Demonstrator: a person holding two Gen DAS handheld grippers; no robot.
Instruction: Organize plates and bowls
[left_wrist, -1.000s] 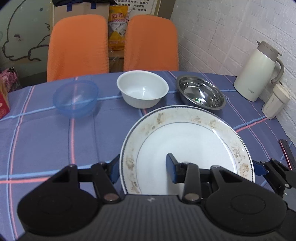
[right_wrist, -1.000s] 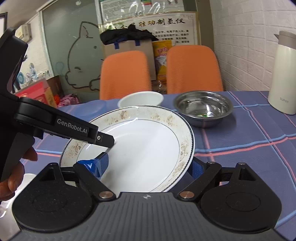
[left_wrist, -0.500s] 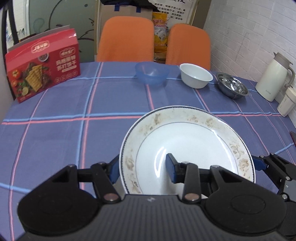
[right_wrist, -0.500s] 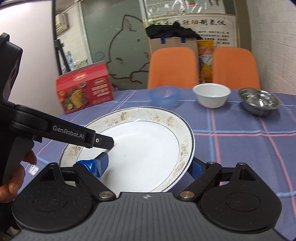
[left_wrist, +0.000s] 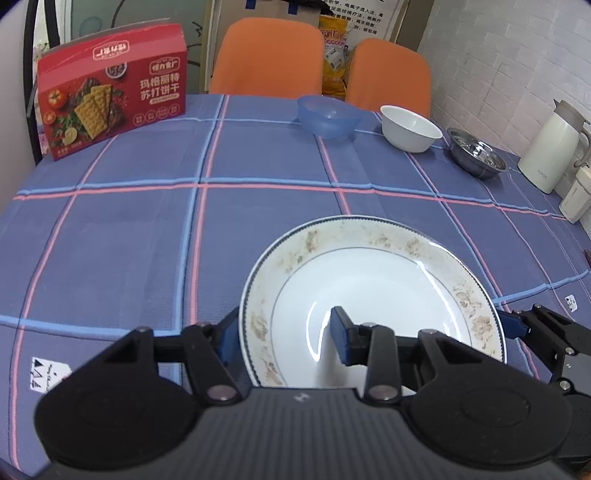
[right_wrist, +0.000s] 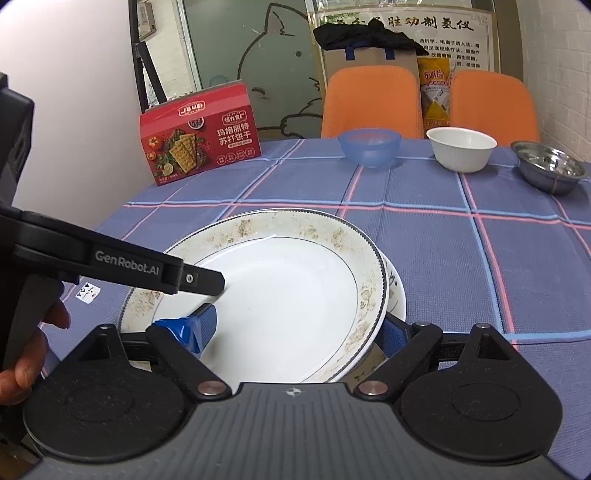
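Observation:
A large white plate with a floral rim is held by both grippers low over the table's near edge. My left gripper is shut on its left rim. My right gripper is shut on its right rim. In the right wrist view a second plate peeks out directly beneath it. A blue plastic bowl, a white bowl and a steel bowl stand in a row at the table's far side.
A red cracker box stands at the far left. A white thermos jug and a small white container stand at the right by the brick wall. Two orange chairs are behind the blue plaid tablecloth.
Both grippers have carried the plate back toward the near edge, away from the bowls, and lowered it over a second plate. The cracker box has come into view.

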